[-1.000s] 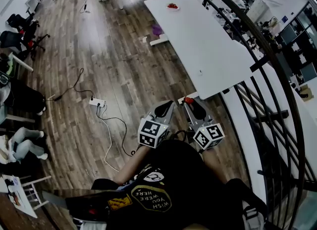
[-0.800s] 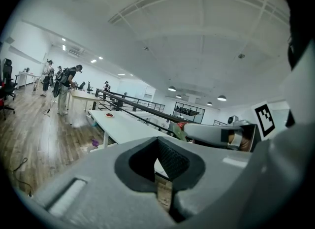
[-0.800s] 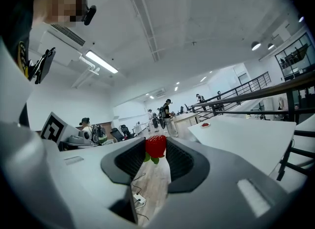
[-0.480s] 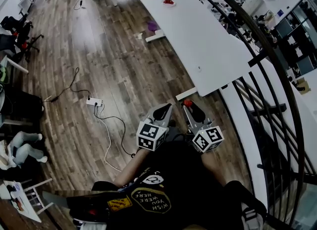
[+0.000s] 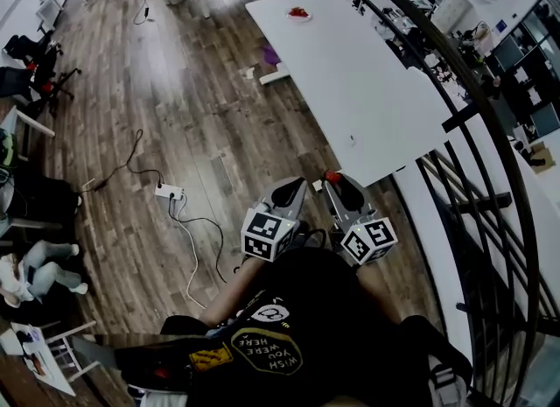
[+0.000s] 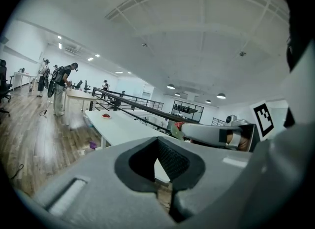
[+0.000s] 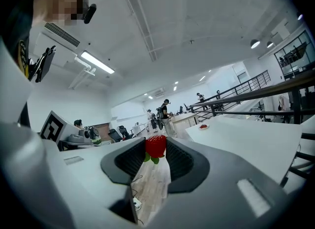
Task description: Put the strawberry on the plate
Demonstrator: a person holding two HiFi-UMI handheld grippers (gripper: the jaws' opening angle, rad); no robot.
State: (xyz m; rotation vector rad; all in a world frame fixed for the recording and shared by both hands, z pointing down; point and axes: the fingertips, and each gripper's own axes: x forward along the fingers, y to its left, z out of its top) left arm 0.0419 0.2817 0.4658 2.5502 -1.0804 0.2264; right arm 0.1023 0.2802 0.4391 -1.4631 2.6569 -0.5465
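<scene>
Wood flooring [image 5: 175, 108] is stretching across this big open office, and over on the left a power strip [image 5: 168, 192] is lying on it with its cable trailing off. A person is standing near the close end of a long white bench [image 5: 367, 90], holding both tools out low in front of the body. The left claw [image 5: 291, 188] is sitting clenched on nothing. In its own view the two pads are meeting at the tip, and only floor and bench are showing through the hollow behind them. Just beside it, the right claw [image 5: 338, 185] is gripping the strawberry [image 7: 155, 145] between its pads, green leaves showing under the red. It is hanging over the floor just off the bench's near corner, not above the bench top. Farther on, the plate [image 5: 299, 14] is waiting at the far end of the bench, well apart from both claws. Something small and red is already lying on it, though I cannot tell what. On the right a dark railing [image 5: 477, 99] is running alongside the bench.

As I am reading it, the pick-up is done and the fruit is in the claw. Most of the job is remaining: taking the strawberry along the bench to the plate, lowering it on, and letting go.
</scene>
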